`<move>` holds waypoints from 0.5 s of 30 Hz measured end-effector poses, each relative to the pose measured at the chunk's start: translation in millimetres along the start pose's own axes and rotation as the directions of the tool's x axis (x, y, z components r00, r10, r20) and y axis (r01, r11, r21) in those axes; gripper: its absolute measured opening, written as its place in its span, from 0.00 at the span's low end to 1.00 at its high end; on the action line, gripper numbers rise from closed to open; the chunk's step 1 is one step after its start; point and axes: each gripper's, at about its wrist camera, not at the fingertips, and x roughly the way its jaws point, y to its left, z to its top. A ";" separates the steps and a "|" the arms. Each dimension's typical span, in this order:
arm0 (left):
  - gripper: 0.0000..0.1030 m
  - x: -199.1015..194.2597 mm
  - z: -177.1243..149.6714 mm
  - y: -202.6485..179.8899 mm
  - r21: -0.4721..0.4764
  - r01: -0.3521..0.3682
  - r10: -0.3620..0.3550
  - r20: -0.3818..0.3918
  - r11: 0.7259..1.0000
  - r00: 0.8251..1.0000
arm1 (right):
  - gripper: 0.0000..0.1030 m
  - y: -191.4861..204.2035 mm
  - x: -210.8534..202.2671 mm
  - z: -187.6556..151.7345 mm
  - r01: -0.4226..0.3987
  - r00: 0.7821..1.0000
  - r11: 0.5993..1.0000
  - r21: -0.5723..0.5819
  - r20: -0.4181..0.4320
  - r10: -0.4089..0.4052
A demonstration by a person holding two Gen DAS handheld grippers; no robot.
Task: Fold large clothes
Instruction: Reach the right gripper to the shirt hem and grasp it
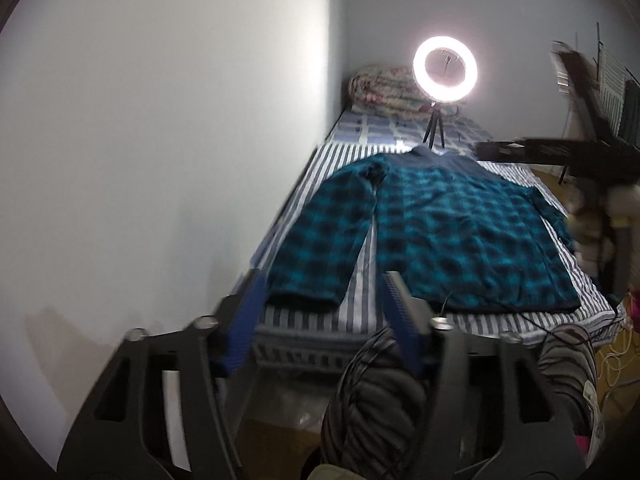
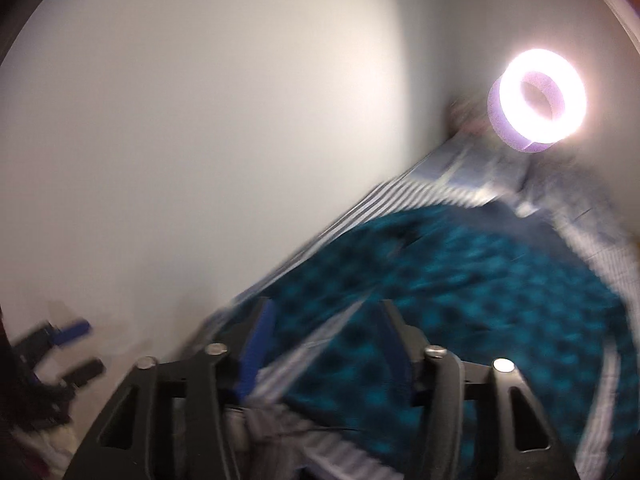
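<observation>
Blue ribbed pads on our left gripper (image 1: 324,312) frame the near end of the bed (image 1: 360,320), its jaws apart with nothing between them. Just beyond lies the teal-and-black plaid shirt (image 1: 460,232), soft flannel-like cloth spread flat on the blue-and-white striped sheet (image 1: 500,322), collar toward the glowing ring light (image 1: 445,69) and hem toward us, so its long axis runs away from both hands. One sleeve (image 1: 320,240) lies alongside the body, its cuff nearest our left gripper, which we judge best placed to take it. Our right gripper (image 2: 324,340), seen through heavy blur, hangs released over the shirt's body, gripping nothing.
</observation>
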 end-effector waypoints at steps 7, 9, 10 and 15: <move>0.30 15.9 -19.8 23.9 -0.057 0.048 -0.052 -0.069 0.997 0.996 | 0.40 59.9 117.0 -7.3 -0.164 0.957 0.981 -0.108 -0.257 0.132; 0.30 20.1 -24.5 27.4 -0.067 0.051 -0.057 -0.090 0.996 0.994 | 0.40 75.8 146.9 -14.4 -0.191 0.937 0.972 -0.139 -0.320 0.139; 0.30 22.9 -27.9 30.7 -0.076 0.052 -0.060 -0.101 0.996 0.993 | 0.40 81.2 162.3 -16.4 -0.204 0.928 0.968 -0.145 -0.343 0.144; 0.30 29.9 -37.4 40.6 -0.109 0.050 -0.065 -0.135 0.993 0.989 | 0.40 98.2 230.4 -36.9 -0.249 0.879 0.953 -0.175 -0.455 0.146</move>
